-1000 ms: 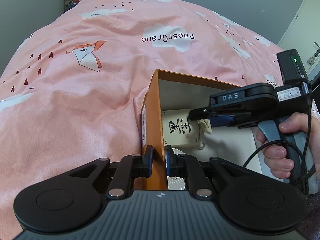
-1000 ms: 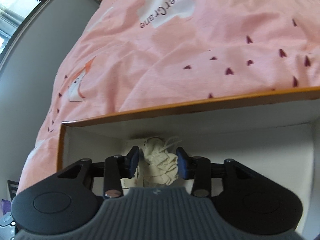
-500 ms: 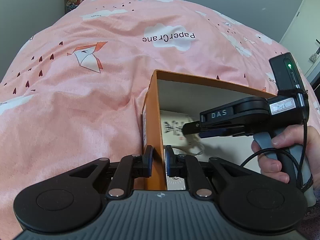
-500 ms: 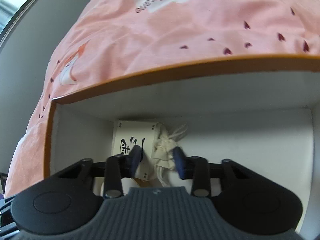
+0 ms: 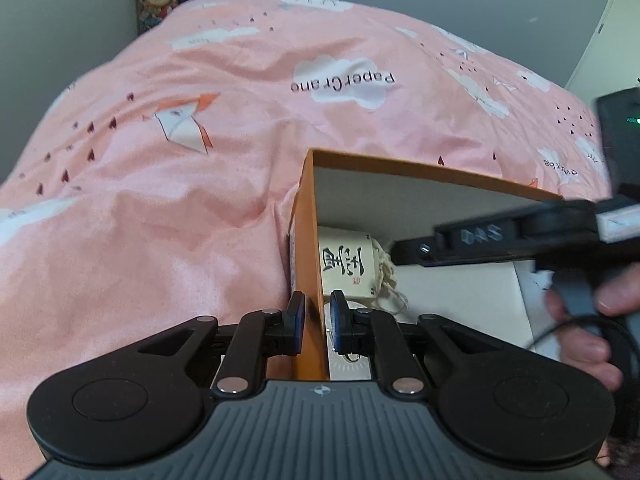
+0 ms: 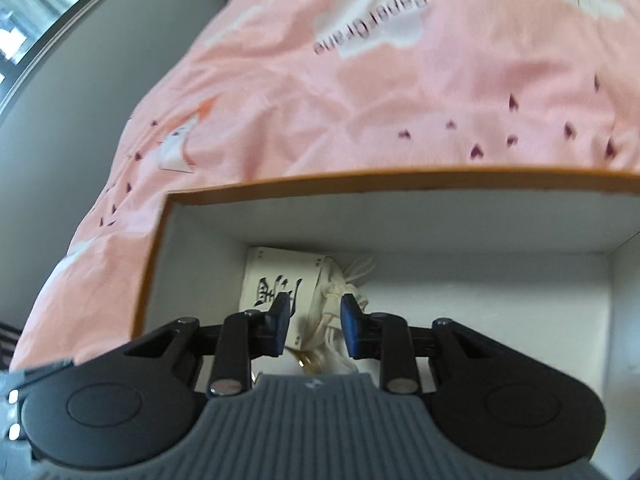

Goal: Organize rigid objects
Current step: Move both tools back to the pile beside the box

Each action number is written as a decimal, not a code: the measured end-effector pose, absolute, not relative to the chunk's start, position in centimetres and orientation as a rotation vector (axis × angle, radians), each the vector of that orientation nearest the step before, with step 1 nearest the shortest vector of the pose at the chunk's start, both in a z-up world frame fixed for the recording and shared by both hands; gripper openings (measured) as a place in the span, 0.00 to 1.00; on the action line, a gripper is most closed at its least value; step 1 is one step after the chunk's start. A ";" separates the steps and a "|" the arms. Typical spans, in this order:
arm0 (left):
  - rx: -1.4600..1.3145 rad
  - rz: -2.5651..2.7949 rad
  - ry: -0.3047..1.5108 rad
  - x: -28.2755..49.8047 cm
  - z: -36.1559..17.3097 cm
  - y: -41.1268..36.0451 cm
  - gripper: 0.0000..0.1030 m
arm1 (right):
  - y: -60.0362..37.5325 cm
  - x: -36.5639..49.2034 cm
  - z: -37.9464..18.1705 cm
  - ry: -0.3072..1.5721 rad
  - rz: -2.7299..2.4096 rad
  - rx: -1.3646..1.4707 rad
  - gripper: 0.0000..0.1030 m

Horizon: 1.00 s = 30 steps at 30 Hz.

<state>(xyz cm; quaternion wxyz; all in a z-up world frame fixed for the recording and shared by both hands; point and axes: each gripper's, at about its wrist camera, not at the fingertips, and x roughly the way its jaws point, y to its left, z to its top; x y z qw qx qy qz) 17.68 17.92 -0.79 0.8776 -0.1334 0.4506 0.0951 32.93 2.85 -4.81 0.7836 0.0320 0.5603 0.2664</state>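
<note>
Cardboard of the orange, white-lined open box (image 5: 306, 216) on the pink bed is stiff but thin, so your left gripper (image 5: 317, 326) stays clamped on its wall while your right gripper (image 6: 314, 326), jaws apart and empty, hangs above the soft cream drawstring pouch (image 6: 326, 300) inside.

Soft, even daylight fills my room, brightest at the window (image 6: 48, 12) in my right view, where the glass blows out white. The box (image 6: 400, 232) walls shade its floor lightly. Fisheye bending curves the bedspread (image 5: 180, 200) at every edge. My right gripper (image 5: 500, 240) smears with motion blur; the right view is softer overall.
</note>
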 end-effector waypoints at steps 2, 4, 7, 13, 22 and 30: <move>-0.259 0.210 0.913 17.2 0.0 17.5 0.14 | 2.5 31.7 -3.3 1.171 0.587 0.029 0.36; -0.248 0.221 0.883 16.6 0.9 17.1 0.14 | 2.0 30.2 -1.7 1.119 0.600 -0.010 0.36; -0.225 0.228 0.814 15.2 2.8 16.3 0.14 | 0.8 27.9 0.3 1.048 0.614 -0.049 0.36; -0.242 0.106 0.696 11.7 6.0 13.8 0.15 | -3.1 23.0 3.4 0.941 0.671 -0.028 0.35; -0.240 -0.061 0.660 6.6 5.0 8.7 0.16 | -9.8 14.1 3.9 0.795 0.596 -0.003 0.35; -0.217 -0.167 0.755 5.3 0.2 5.5 0.19 | -14.4 9.3 1.3 0.896 0.428 -0.071 0.29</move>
